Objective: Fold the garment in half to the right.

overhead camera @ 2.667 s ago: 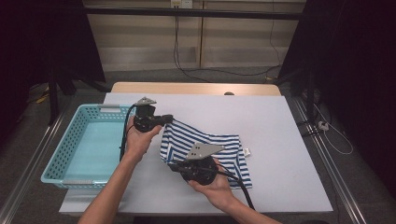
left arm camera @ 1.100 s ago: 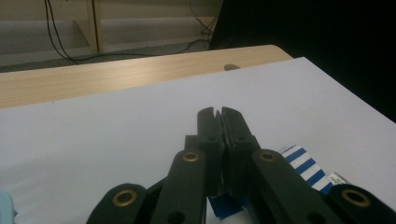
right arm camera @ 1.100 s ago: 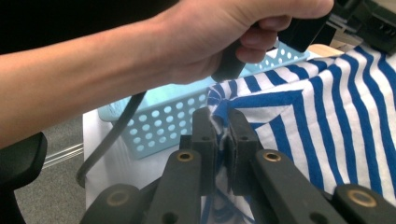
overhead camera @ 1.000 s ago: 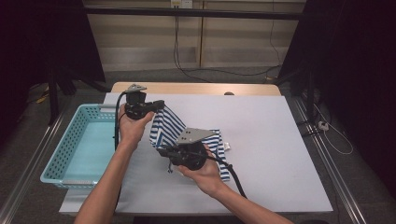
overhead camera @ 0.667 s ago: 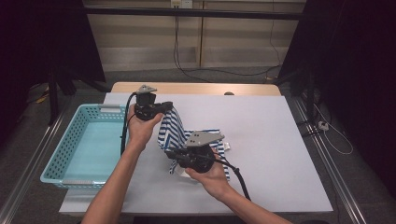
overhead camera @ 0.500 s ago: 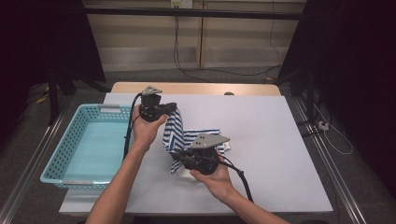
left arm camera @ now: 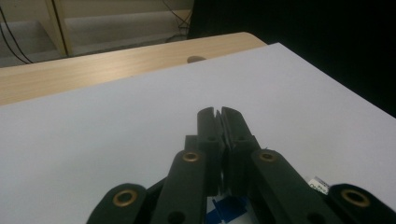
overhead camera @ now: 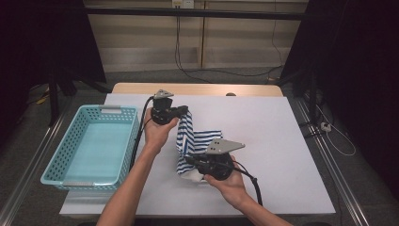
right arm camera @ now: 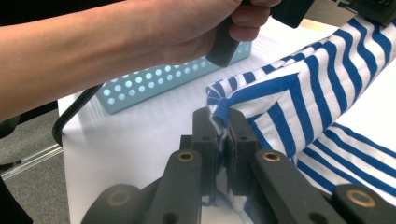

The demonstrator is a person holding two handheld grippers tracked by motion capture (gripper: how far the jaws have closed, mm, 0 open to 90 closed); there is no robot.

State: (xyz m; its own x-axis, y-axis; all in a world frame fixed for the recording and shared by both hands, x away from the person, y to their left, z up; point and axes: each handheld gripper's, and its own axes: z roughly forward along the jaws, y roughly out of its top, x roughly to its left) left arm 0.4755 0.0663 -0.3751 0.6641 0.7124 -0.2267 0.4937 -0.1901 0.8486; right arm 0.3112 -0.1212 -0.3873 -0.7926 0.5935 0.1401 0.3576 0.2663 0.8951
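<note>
- Folding looks like the work in hand: both tools pinch the striped cloth, which lies on the tabletop just beside the basket, on the side away from its open tray.
- Left tool has its jaws pressed together on an upper edge of the cloth, held above the tabletop at the basket's far corner; in the left gripper view a scrap of blue fabric and a small label peek out beneath the closed jaws.
- Right tool is clamped on a lower corner of the cloth, nearer the person than the basket's middle; white and blue fabric bunches between its pads.
- Holding two edges at once likely keeps the fabric taut, so one layer can be laid over the other without wrinkling.
- Part of the cloth hangs between the tools, the rest rests flat.
- Basket stands empty, probably meant to receive the folded cloth.
- Tabletop is white and smooth, with a pale wooden strip along its far edge; beyond the basket, dark curtains, cables and light wall panels close off the room.
</note>
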